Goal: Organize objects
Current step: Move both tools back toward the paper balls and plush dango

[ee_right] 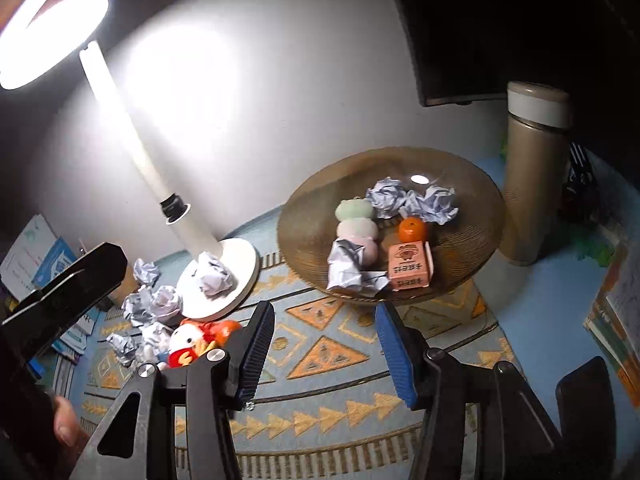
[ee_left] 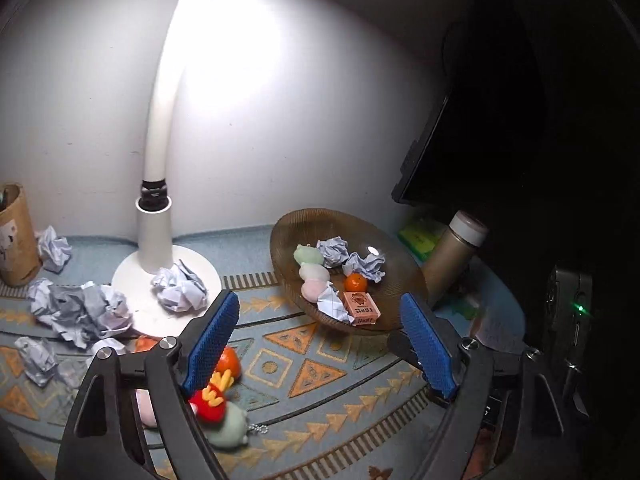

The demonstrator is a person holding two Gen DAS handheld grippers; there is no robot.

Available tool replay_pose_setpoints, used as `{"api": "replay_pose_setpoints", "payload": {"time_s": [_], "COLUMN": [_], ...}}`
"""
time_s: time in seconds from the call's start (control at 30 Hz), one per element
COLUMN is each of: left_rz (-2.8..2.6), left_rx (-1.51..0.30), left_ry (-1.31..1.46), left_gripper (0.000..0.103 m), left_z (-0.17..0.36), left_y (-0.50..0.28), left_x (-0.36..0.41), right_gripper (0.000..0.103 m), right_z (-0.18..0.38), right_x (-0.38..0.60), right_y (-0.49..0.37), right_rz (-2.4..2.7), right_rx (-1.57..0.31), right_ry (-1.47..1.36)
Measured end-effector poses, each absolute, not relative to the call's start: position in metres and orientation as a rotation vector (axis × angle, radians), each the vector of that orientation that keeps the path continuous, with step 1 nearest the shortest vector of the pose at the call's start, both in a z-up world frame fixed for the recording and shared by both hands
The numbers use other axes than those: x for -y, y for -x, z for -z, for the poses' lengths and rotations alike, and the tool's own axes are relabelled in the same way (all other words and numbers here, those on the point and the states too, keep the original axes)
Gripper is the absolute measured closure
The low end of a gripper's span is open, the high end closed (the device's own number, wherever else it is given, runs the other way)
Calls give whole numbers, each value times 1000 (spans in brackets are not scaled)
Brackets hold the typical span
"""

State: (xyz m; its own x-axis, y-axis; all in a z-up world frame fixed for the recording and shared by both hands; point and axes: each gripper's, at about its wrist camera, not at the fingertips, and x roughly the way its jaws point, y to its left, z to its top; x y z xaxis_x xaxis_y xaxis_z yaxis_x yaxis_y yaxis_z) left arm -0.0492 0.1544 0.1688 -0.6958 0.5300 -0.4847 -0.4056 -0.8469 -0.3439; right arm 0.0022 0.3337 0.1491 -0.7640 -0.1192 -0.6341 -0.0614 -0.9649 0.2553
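Already my amber ribbed glass dish (ee_right: 472,216) carried three crumpled paper balls (ee_right: 386,196), one mandarin (ee_right: 412,229) and one pink carton (ee_right: 410,266); my left gripper (ee_left: 320,336) and right gripper (ee_right: 324,344) gaped empty.

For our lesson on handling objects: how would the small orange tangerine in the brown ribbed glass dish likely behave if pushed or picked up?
The small orange tangerine looks round, so it would probably roll along the sloped brown ribbed glass dish. It seems light and firm, likely easy to grip, though its smooth skin may slip.

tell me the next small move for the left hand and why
Probably lower the left gripper, fingers open and empty, toward the fries plush by its left finger; it and the orange lie loose on the mat, while the brown bowl already holds similar things.
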Motion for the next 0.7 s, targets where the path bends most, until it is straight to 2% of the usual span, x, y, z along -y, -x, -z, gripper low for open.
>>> {"api": "replay_pose_setpoints", "payload": {"time_s": [0.03,0.1,0.13,0.27,0.37,0.53,0.7], "left_rz": [-2503,-2585,-2626,-2774,-2832,-2839,-2824], "left_rx": [299,305,301,325,359,430,458], "left_ry": [782,765,757,774,845,1019,1076], "left_gripper": [20,6,4,4,4,4,4], "left_z": [-174,-182,-181,-151,-103,-37,-26], "left_y": [38,20,11,-17,-22,-18,-14], "left_x": [-138,-103,-87,-30,-2,21,25], "right_gripper": [39,39,39,37,21,21,21], "right_z": [-150,-153,-153,-126,-95,-53,-38], "right_x": [-319,-296,-284,-255,-241,-229,-231], "right_y": [-4,-15,-20,-31,-30,-17,-5], "right_rz": [2884,2876,2878,2883,2884,2834,2770], "right_rx": [388,336,306,246,211,158,180], "right_ry": [-1041,-995,-975,-938,-945,-1026,-1120]}}
